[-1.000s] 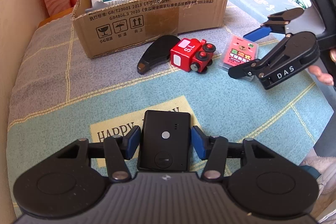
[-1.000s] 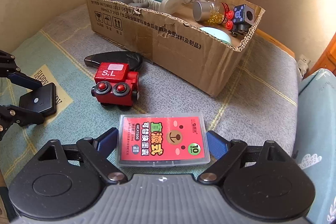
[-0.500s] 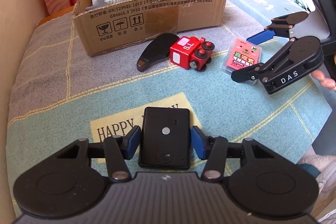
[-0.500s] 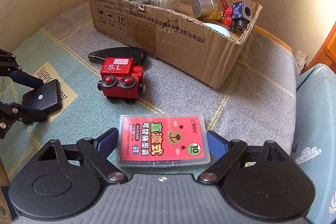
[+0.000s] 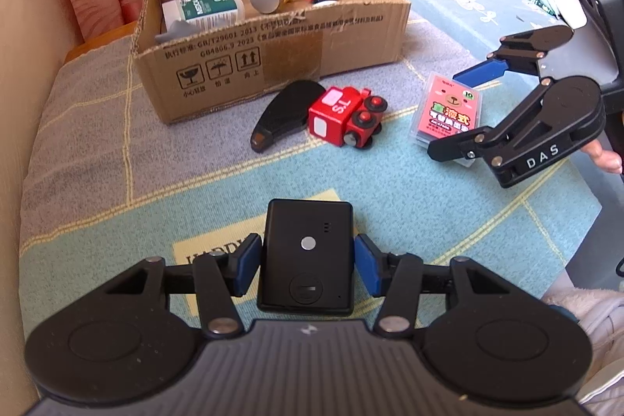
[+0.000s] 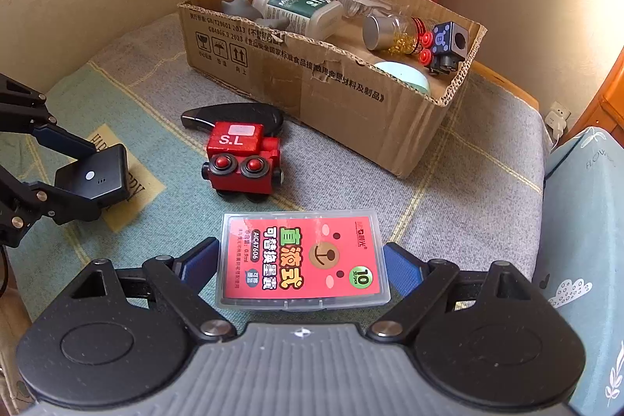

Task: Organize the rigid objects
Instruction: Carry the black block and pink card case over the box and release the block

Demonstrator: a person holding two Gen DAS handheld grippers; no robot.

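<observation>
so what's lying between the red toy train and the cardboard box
A flat black teardrop-shaped object lies between the red toy train and the cardboard box, seemingly touching the train; both wrist views show it.

Red toy train (image 5: 345, 117) and black case (image 5: 284, 114) blocking cardboard box (image 5: 273, 63) front, top open

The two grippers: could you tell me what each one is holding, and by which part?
The left gripper holds the black device by its long sides. The right gripper holds the red card case by its short ends.

blk device (image 5: 308, 252), red train (image 5: 345, 117), maybe refill case (image 6: 302, 260)
</observation>
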